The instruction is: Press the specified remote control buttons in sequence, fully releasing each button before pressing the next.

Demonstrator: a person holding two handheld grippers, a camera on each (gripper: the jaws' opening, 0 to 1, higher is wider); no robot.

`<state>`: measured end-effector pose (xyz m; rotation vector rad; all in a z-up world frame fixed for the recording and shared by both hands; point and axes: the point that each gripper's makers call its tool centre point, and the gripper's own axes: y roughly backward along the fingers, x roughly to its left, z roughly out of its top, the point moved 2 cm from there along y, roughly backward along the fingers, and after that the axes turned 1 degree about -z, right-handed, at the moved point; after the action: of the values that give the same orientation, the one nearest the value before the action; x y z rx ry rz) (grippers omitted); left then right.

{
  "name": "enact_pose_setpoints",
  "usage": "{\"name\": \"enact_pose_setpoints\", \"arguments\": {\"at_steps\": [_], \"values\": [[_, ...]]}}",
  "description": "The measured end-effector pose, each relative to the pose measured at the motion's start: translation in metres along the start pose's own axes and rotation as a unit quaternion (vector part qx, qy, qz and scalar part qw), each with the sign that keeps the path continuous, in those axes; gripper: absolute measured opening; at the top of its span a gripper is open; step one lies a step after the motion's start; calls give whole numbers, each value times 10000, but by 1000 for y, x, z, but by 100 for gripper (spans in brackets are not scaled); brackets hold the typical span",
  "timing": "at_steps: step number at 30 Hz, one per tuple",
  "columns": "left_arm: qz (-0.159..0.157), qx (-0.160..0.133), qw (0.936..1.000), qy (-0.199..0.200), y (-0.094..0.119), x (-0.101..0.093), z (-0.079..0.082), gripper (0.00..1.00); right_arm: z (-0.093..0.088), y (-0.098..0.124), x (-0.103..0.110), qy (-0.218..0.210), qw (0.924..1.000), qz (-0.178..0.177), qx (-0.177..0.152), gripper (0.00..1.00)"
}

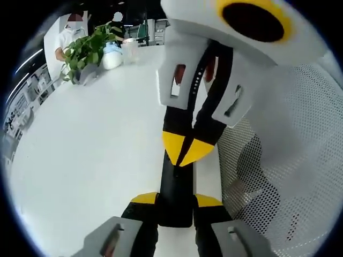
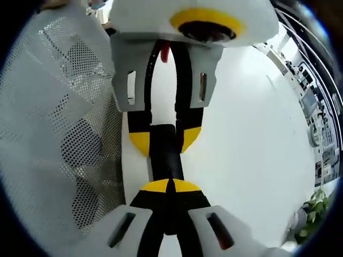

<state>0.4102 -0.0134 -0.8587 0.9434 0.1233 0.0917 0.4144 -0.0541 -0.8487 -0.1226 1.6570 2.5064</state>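
Observation:
A black remote control (image 1: pixel 174 184) lies lengthwise over the edge of a white table (image 1: pixel 91 155). My left gripper (image 1: pixel 177 201) is shut on its near end, one yellow-tipped finger on each side. My right gripper (image 1: pixel 185 152) comes down from the top of the left gripper view, shut, with its joined yellow tips resting on the remote's upper face. In the right gripper view the right gripper (image 2: pixel 170 186) sits shut on the remote (image 2: pixel 166 155), and the left gripper (image 2: pixel 165 139) clamps the remote from the far side. The buttons are hidden under the tips.
A white mesh chair back (image 1: pixel 289 160) stands close beside the table edge and the grippers, also as chair back (image 2: pixel 53 134). At the table's far end are a potted plant (image 1: pixel 86 48), a white jar (image 1: pixel 112 56) and a clear cup (image 1: pixel 130 51). A person (image 1: pixel 67 37) stands beyond.

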Motion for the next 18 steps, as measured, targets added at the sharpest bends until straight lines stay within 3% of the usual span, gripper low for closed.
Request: {"name": "enact_pose_setpoints", "arguments": {"at_steps": [18], "values": [[8, -48, 10000, 64, 0, 0, 0, 24, 2, -1, 0, 15, 10000, 17, -88, 0]]}}
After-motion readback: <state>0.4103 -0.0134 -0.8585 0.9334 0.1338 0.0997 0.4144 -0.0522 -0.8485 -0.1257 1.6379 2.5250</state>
